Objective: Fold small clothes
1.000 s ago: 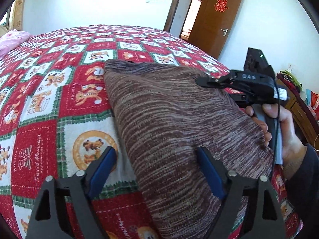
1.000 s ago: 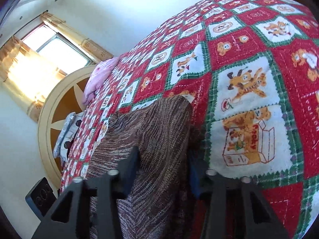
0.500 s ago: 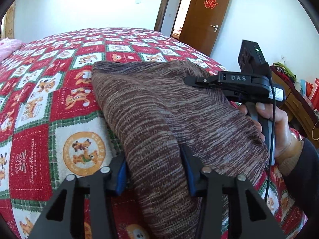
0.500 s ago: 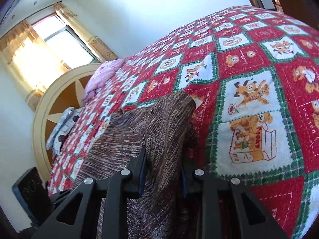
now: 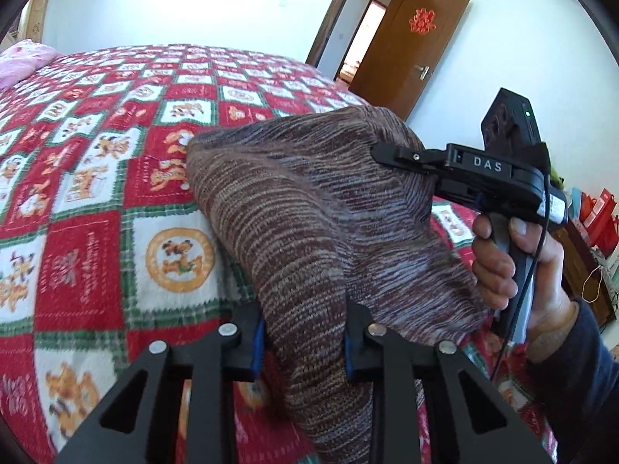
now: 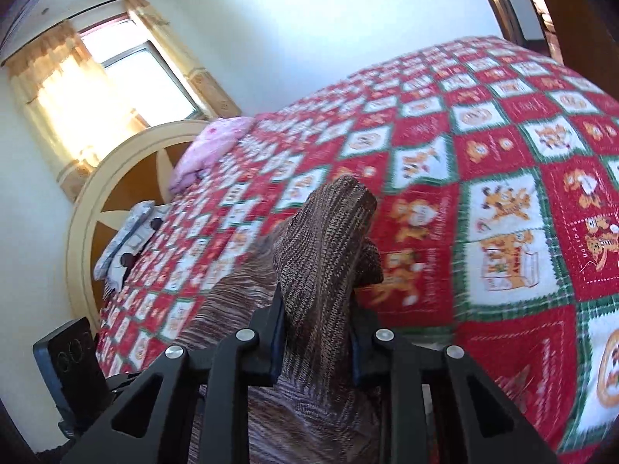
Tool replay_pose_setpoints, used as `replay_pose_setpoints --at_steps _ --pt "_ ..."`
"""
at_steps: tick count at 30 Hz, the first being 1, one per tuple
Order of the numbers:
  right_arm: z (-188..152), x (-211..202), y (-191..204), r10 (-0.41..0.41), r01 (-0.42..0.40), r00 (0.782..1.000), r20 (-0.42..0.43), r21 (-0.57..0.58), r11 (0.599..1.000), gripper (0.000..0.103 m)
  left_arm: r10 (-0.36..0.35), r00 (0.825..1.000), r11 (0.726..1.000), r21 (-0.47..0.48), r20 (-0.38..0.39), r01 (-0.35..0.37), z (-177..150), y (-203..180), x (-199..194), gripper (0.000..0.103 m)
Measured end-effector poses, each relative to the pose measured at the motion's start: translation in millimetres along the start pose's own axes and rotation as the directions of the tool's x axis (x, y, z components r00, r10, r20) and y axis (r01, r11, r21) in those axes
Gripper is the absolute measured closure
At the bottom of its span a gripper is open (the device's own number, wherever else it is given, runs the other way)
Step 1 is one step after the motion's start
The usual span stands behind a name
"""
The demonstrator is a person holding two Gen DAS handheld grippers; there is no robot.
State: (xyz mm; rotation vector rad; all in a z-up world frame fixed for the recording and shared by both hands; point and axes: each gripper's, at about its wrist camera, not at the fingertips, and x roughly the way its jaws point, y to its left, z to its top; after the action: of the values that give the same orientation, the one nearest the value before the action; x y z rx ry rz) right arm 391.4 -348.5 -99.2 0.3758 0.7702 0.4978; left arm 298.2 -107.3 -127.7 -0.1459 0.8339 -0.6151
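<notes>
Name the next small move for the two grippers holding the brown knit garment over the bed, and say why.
Probably carry both corners forward, away from the person, and lay them on the far part of the garment. Both the left gripper and the right gripper are shut on the brown knit garment, whose near edge is raised off the quilt while its far part rests there.

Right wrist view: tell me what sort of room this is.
A home bedroom, most likely: a bed under a red cartoon-print quilt, a round wooden headboard with a pink pillow, and a curtained window.
</notes>
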Motion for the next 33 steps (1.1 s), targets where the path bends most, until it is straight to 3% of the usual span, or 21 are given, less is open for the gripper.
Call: replay_pose_setpoints --at_steps 16,22,33 --pt "-50 -2 75 0.077 -0.077 0.997 -0.005 0.000 0.997 0.077 0.065 0.993 0.998 -0.015 0.098 -0.064 -42 14 -83 0.074" --pt "-64 12 107 0.108 -0.108 0.994 -0.020 0.007 0.994 0.077 0.065 0.988 0.997 -0.061 0.138 -0.058 -52 28 -112 0.074" --pt "-76 39 175 0.186 -0.188 0.981 -0.054 -0.046 0.981 0.077 0.139 0.970 0.984 -0.134 0.201 -0.113 -63 64 -160 0.074"
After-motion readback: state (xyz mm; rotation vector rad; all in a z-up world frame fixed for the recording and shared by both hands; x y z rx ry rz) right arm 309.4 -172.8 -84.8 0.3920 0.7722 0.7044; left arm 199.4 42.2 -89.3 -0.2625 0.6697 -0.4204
